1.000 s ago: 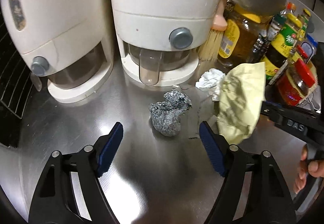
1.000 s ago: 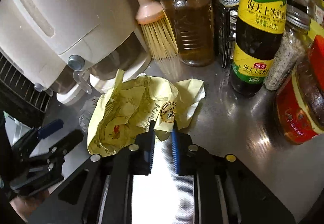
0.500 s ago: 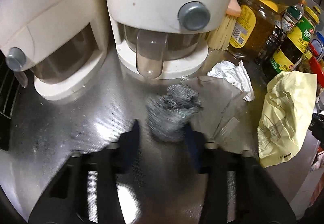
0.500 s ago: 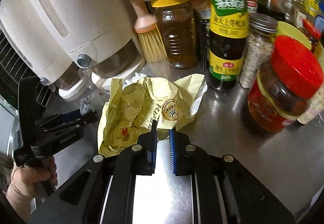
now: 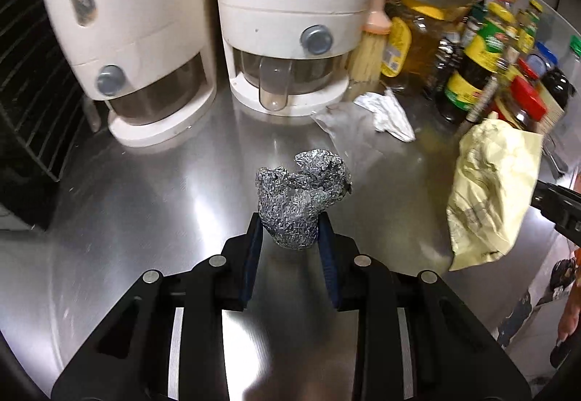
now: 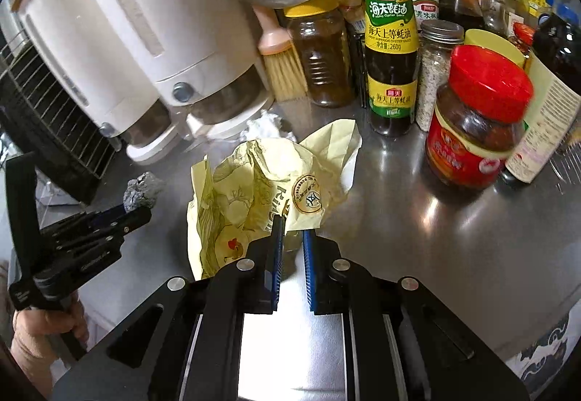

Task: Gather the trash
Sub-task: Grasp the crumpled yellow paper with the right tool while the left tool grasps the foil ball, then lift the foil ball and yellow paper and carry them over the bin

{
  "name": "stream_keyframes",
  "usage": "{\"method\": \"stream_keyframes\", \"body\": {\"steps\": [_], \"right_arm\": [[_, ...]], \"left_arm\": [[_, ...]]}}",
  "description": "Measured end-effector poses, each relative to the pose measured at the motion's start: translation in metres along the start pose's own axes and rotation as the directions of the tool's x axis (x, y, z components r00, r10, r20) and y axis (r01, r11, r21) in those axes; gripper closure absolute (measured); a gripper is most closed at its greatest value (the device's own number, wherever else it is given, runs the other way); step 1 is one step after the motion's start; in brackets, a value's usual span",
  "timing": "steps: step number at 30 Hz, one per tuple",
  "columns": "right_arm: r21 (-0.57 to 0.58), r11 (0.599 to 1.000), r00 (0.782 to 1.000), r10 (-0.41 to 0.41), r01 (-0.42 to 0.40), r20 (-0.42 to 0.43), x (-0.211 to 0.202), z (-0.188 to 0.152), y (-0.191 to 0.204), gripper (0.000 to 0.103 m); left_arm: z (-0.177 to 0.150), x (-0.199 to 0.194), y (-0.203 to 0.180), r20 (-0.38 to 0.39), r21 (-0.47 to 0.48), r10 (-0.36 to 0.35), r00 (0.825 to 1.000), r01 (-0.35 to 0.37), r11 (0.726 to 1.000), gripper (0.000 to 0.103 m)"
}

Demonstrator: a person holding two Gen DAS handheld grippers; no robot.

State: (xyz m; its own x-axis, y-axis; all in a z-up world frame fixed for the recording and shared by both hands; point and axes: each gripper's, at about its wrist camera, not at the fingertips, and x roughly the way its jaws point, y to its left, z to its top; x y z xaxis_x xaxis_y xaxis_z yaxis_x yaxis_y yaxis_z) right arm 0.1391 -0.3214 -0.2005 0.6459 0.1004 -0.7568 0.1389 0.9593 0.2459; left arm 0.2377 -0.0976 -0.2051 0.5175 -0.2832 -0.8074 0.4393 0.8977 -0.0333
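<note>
In my left hand-held gripper [image 5: 288, 237] I have the crumpled foil ball [image 5: 303, 199]: the blue pads have just closed in and now press its lower end from both sides. The ball's long axis runs away from the fingertips, tilting up and a little to the right, with the knobbly lobes at the far end. It hangs clear of the steel desk [image 5: 152, 205].

Ahead and to the left of this gripper stand two white dispensers [image 5: 290, 20], side by side. Ahead to the right lie a white crumpled tissue [image 5: 386, 112] and a flat clear wrapper [image 5: 345, 121], both on the desk beyond the foil. A straw brush [image 5: 370, 49] leans beside the nearer dispenser.

My right hand-held gripper [image 6: 290, 237] is nearly closed, pinching the lower edge of the yellow paper wrapper [image 6: 261, 194]. The wrapper spreads away from the fingertips, its longer side running up and leftward, a corner flaring to the right. Beyond it, right of the fingertips, crowd an oyster sauce bottle [image 6: 390, 38], a seed jar [image 6: 435, 74] and a red-lidded jar [image 6: 479, 118], standing close to the wrapper's far edge.
</note>
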Motion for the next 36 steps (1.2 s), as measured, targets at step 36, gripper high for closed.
{"method": "stream_keyframes", "body": {"steps": [36], "right_arm": [[-0.033,0.994,0.981,0.095,-0.102,-0.168,-0.08,-0.193,0.032,0.092]], "left_arm": [[-0.219,-0.11,-0.035,-0.074,-0.049,-0.057,0.996,0.053,0.997,0.074]]}}
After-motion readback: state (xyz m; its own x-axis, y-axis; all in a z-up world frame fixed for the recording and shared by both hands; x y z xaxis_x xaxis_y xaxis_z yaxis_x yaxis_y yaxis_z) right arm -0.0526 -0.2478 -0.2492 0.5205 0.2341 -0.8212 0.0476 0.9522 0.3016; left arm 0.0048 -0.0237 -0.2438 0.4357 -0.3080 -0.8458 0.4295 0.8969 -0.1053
